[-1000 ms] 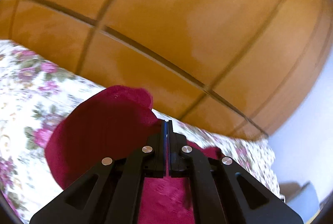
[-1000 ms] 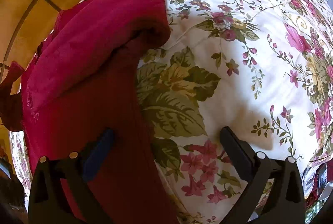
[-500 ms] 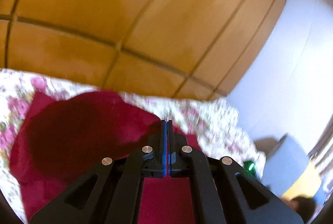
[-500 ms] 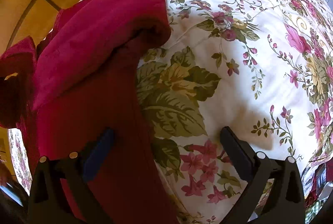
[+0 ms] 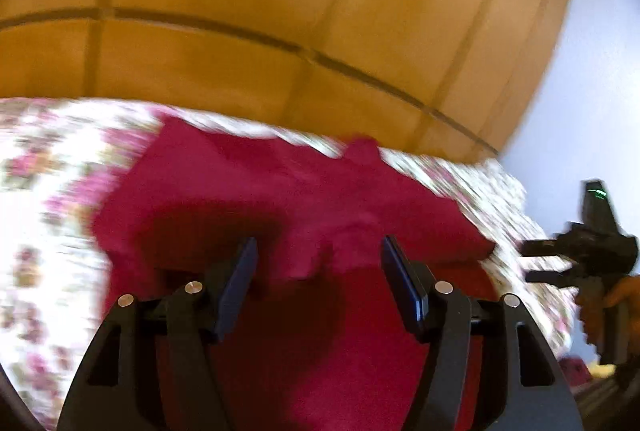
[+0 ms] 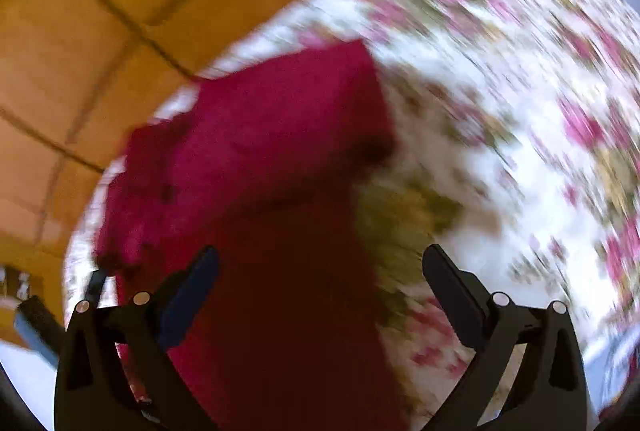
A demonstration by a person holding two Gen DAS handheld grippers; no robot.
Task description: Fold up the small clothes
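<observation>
A crimson garment (image 5: 280, 191) lies partly folded on a floral bedspread (image 5: 48, 215). My left gripper (image 5: 316, 255) hovers just over its near part with jaws opening; the cloth lies under the gap and the pads do not press on it. In the right wrist view the same crimson garment (image 6: 260, 135) shows a folded upper layer over a darker lower panel. My right gripper (image 6: 320, 271) is open above that panel's right edge, holding nothing. From the left wrist view my right gripper (image 5: 536, 263) shows at the right edge, held by a hand (image 5: 616, 295).
A tan wooden headboard (image 5: 280, 11) with dark grooves rises behind the bed. A pale wall (image 5: 592, 91) stands to the right. The floral bedspread (image 6: 520, 111) stretches wide to the right of the garment. Both views are motion-blurred.
My left gripper was shut on a lifted flap of the garment, swung across, and has let it go; the flap now lies on the garment. My right gripper has risen and tilted away from the bedspread.
</observation>
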